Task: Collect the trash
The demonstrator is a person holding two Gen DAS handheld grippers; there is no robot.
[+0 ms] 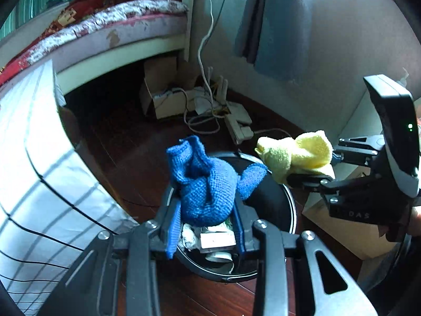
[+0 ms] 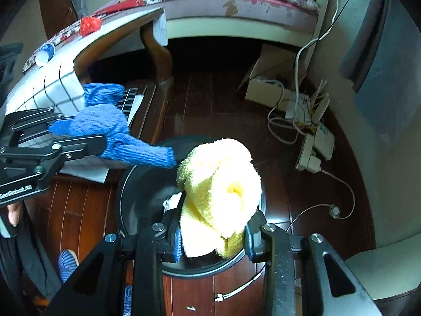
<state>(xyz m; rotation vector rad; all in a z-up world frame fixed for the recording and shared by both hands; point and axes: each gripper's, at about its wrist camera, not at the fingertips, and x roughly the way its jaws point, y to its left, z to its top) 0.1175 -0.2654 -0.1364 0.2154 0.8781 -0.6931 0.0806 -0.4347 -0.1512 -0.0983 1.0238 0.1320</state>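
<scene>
My left gripper (image 1: 208, 226) is shut on a crumpled blue knit cloth (image 1: 205, 184) and holds it above a round black trash bin (image 1: 285, 210) on the floor. The bin holds paper scraps and a small box (image 1: 217, 241). My right gripper (image 2: 213, 239) is shut on a bunched yellow cloth (image 2: 221, 192) over the same bin (image 2: 136, 192). In the left wrist view the right gripper (image 1: 302, 168) comes in from the right with the yellow cloth (image 1: 294, 152) at the bin's far rim. In the right wrist view the left gripper (image 2: 76, 137) holds the blue cloth (image 2: 110, 129) at the left.
A low table with a checked white cloth (image 1: 34, 158) stands left of the bin. On it lie a red wrapper (image 2: 90, 25) and a small bottle (image 2: 44, 54). A bed (image 1: 118, 26), cardboard boxes (image 1: 160, 89) and a power strip with cables (image 2: 313, 142) lie behind. A pale cabinet (image 1: 350, 226) stands right.
</scene>
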